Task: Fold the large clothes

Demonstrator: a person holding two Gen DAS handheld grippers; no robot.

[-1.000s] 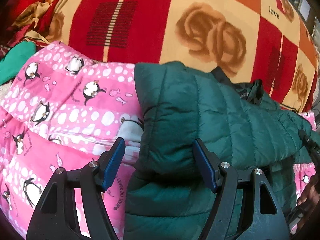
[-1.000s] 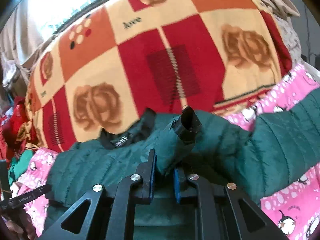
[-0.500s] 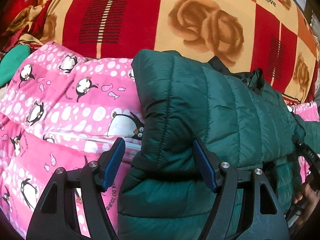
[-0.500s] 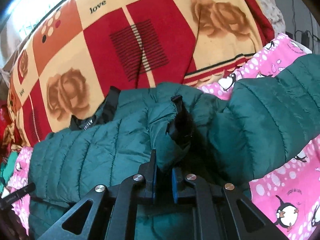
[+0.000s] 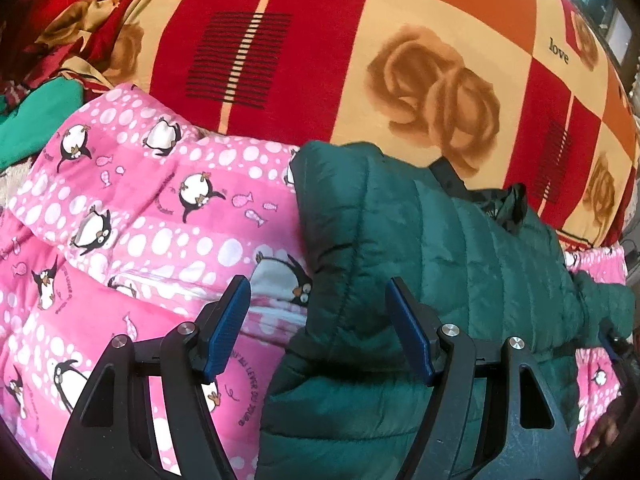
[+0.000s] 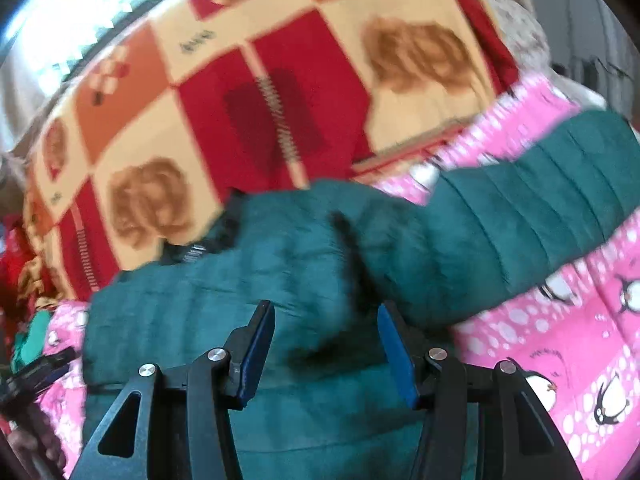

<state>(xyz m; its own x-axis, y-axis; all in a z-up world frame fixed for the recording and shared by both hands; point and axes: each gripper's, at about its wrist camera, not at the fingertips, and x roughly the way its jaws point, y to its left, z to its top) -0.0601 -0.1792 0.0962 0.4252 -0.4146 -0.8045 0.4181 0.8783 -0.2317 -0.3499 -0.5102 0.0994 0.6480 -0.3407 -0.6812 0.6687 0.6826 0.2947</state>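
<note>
Jacket on penguin quilt, before rose blanket

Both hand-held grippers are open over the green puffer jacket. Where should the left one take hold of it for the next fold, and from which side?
Probably the jacket's folded left edge, approached from the pink penguin blanket side. That edge stands up as a thick rounded ridge above the blanket, so a finger could slide under it. The left hand-held gripper is open and already straddles it. The right hand-held gripper view is blurred.
</note>
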